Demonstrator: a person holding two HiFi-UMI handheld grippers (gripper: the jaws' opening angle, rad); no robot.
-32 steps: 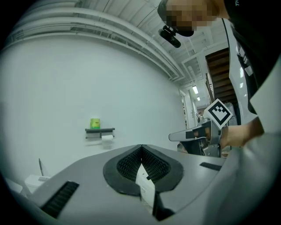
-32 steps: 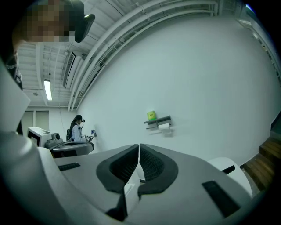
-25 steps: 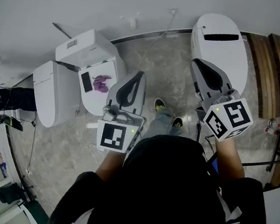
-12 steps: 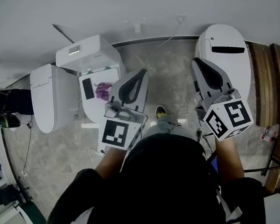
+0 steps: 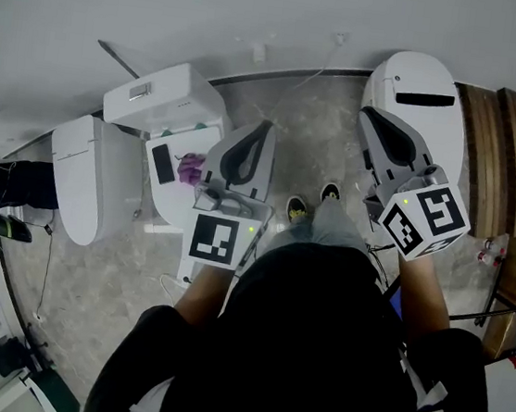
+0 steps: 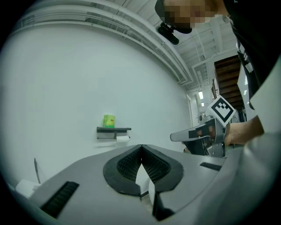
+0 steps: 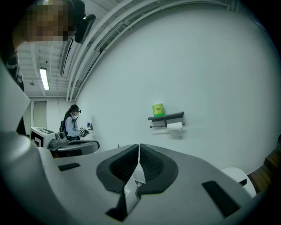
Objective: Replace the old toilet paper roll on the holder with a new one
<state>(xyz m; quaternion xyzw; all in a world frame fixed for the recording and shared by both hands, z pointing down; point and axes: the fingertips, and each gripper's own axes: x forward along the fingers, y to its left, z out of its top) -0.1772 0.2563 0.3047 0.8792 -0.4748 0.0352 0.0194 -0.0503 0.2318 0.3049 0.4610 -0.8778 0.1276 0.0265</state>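
**A:** What's the room like from where you sit?

**B:** I'm looking down on a grey, veined stone floor (image 5: 314, 133) that meets a plain white wall (image 5: 171, 3). Two glossy white toilets stand on it. There's a boxy toilet (image 5: 164, 96) at left and an oval toilet (image 5: 422, 90) with its lid down at right. Brown wooden planks (image 5: 488, 154) run beside the oval one.

**A:** And the grippers?

**B:** My left gripper (image 6: 141, 147) has its ribbed black pads pressed together, with nothing between them. My right gripper (image 7: 139, 146) is the same, closed and empty. Both face the wall.

**A:** Where's the roll?

**B:** The toilet paper roll (image 7: 174, 126), a small white cylinder, hangs just under a dark holder shelf (image 7: 166, 117) on that wall, well apart from both grippers. A green pack (image 7: 158, 109) stands on the shelf.
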